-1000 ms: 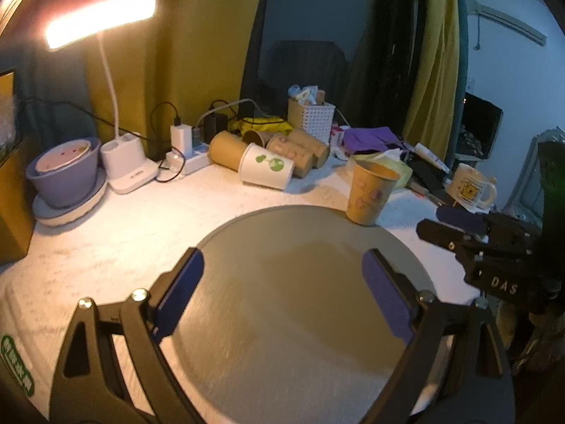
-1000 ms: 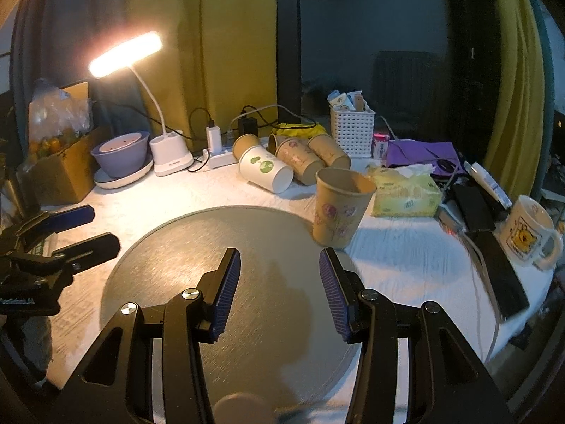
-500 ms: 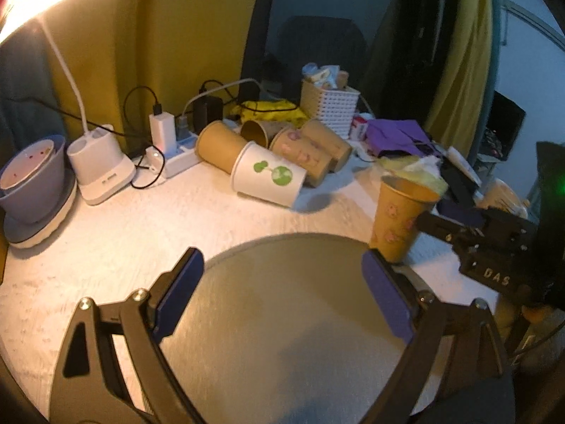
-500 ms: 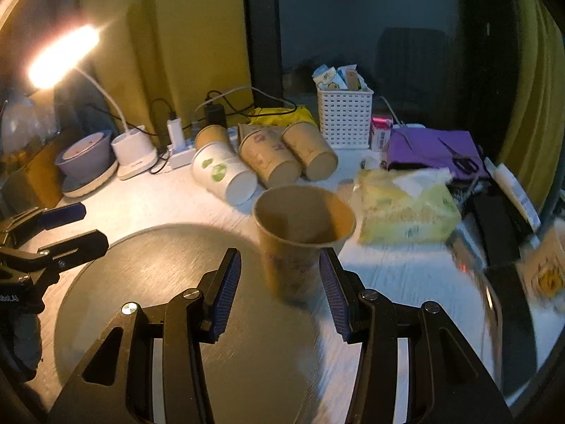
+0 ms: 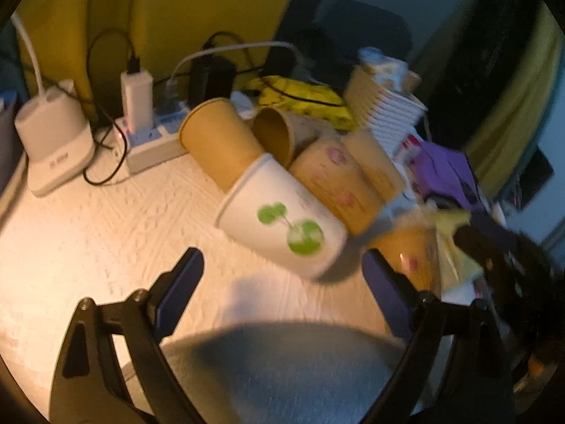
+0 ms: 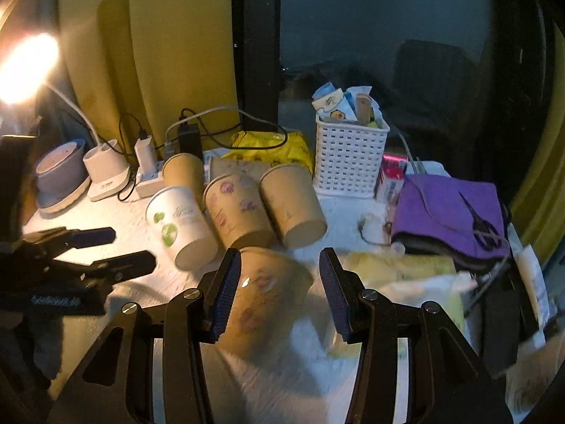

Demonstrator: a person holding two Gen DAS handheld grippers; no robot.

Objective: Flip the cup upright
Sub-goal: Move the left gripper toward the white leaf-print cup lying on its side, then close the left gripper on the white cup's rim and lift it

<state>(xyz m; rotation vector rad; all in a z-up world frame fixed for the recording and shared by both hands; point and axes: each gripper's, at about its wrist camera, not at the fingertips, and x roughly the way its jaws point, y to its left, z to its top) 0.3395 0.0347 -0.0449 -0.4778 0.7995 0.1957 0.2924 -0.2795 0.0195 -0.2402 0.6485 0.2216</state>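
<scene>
Several paper cups lie on their sides on the white tabletop: a white cup with green dots (image 5: 282, 226) (image 6: 182, 228), a plain tan cup (image 5: 219, 141), and two printed tan cups (image 6: 236, 208) (image 6: 293, 205). One printed tan cup (image 6: 265, 296) stands upright but tilted between my right gripper's (image 6: 279, 293) fingers; the jaws are open around it, the left pad close to it. It shows blurred in the left wrist view (image 5: 409, 258). My left gripper (image 5: 282, 296) is open and empty just in front of the white cup.
A white basket (image 6: 349, 159), purple pouch (image 6: 448, 212), yellow tissue pack (image 6: 399, 272), power strip with chargers (image 5: 148, 141), lamp base (image 5: 53, 130) and purple bowl (image 6: 60, 173) crowd the back and right. A grey round mat (image 5: 282, 371) lies near me.
Both grippers moved forward toward the cups. The right gripper's fingers now flank the standing cup, which looks tilted. The left gripper now faces the white cup.
</scene>
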